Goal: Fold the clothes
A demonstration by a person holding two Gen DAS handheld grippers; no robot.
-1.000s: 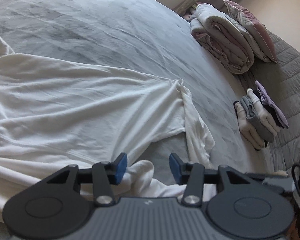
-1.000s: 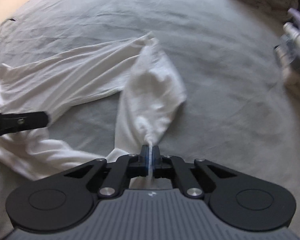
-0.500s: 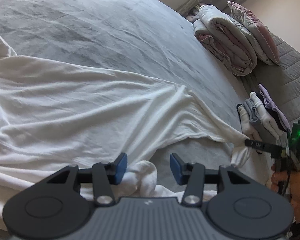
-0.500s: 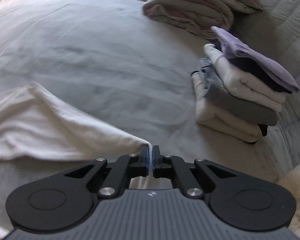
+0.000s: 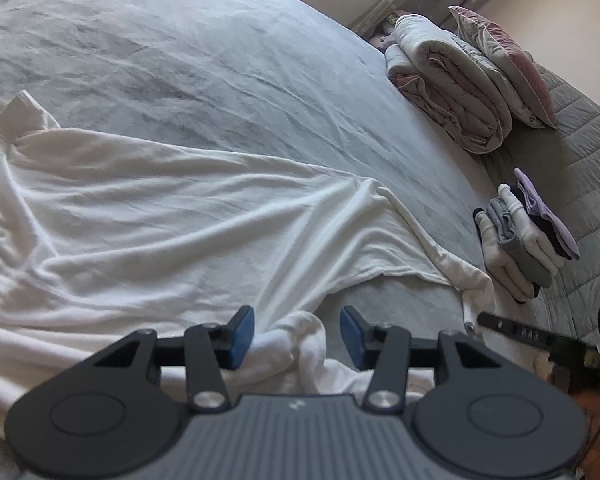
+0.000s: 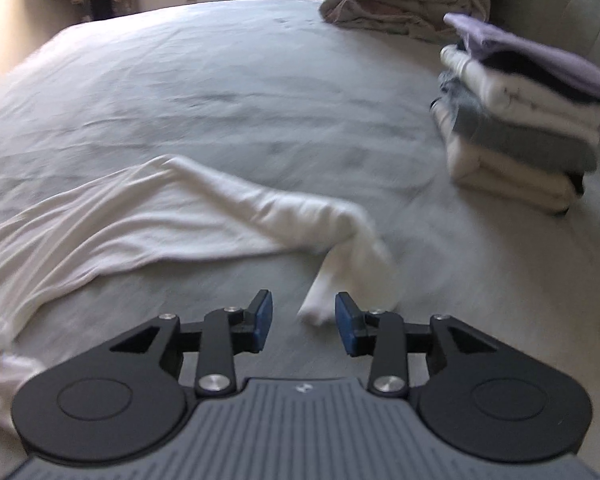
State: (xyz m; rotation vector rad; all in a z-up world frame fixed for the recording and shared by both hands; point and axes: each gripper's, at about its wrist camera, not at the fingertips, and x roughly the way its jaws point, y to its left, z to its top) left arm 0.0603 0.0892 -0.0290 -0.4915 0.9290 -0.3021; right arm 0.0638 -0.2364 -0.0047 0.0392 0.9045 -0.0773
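A white long-sleeved top (image 5: 172,224) lies spread out, front down or up cannot be told, across a pale grey bed, its cloth rumpled in long soft creases. One sleeve (image 6: 260,208) stretches out flat to the side, and its cuff end (image 6: 340,280) bends back toward the viewer in a loose fold. Another bunched part of the top (image 5: 296,340) sits heaped near the bed's edge. Well apart, a stack (image 6: 520,120) of folded clothes stands neatly: cream and grey pieces below, white, dark and lilac on top.
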